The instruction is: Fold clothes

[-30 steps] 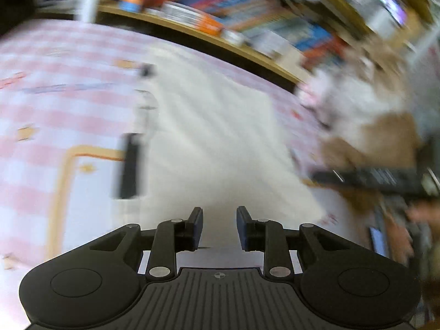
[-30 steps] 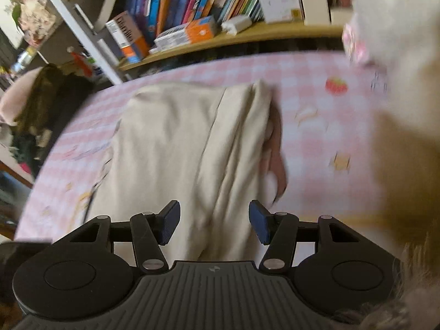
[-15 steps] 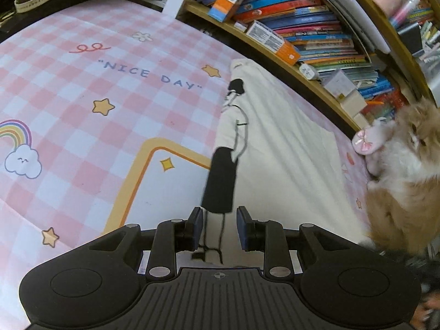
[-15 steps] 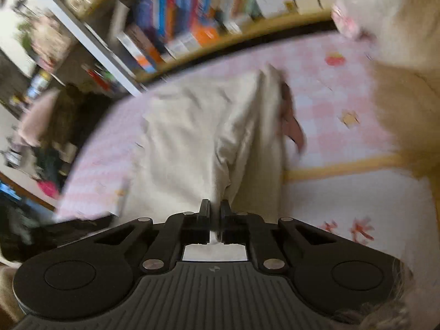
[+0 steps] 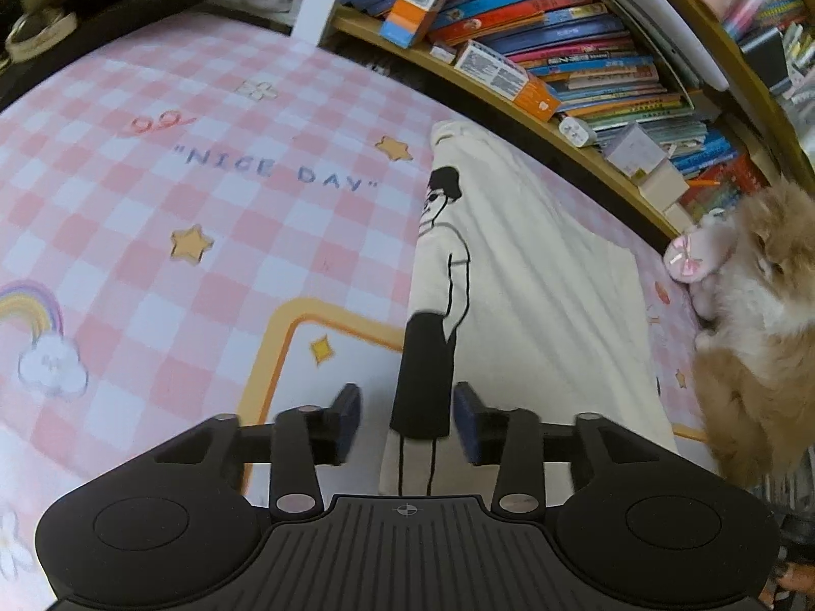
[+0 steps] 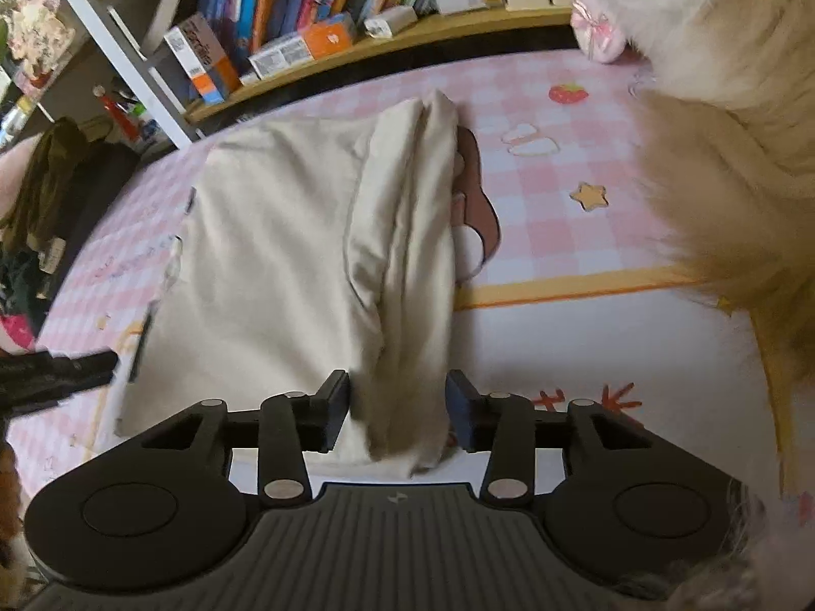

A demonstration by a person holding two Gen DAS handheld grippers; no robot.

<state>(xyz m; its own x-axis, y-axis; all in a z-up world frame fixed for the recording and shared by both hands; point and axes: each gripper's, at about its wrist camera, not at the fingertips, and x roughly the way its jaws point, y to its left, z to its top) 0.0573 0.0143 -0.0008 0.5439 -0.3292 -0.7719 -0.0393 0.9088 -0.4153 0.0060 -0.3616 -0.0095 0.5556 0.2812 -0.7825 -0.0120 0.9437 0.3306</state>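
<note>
A cream garment (image 5: 535,275) with a black line drawing of a person lies folded lengthwise on the pink checked mat (image 5: 153,214). My left gripper (image 5: 406,425) is open, its fingers either side of the garment's near left edge. In the right wrist view the garment (image 6: 285,249) shows its plain side with a folded-over strip on the right. My right gripper (image 6: 397,417) is open, with the near end of that strip lying between its fingers. The left gripper's tip (image 6: 56,371) shows at the left edge of the right wrist view.
A fluffy orange and white cat (image 5: 759,336) sits at the garment's right, close to my right gripper (image 6: 738,163). A low wooden bookshelf (image 5: 535,66) with books runs along the far side of the mat. A pink bow toy (image 6: 596,35) lies by the cat.
Both grippers have opened: the right one was shut on the garment's strip half a second ago and has let it go. The left jaws have widened around the near edge.
</note>
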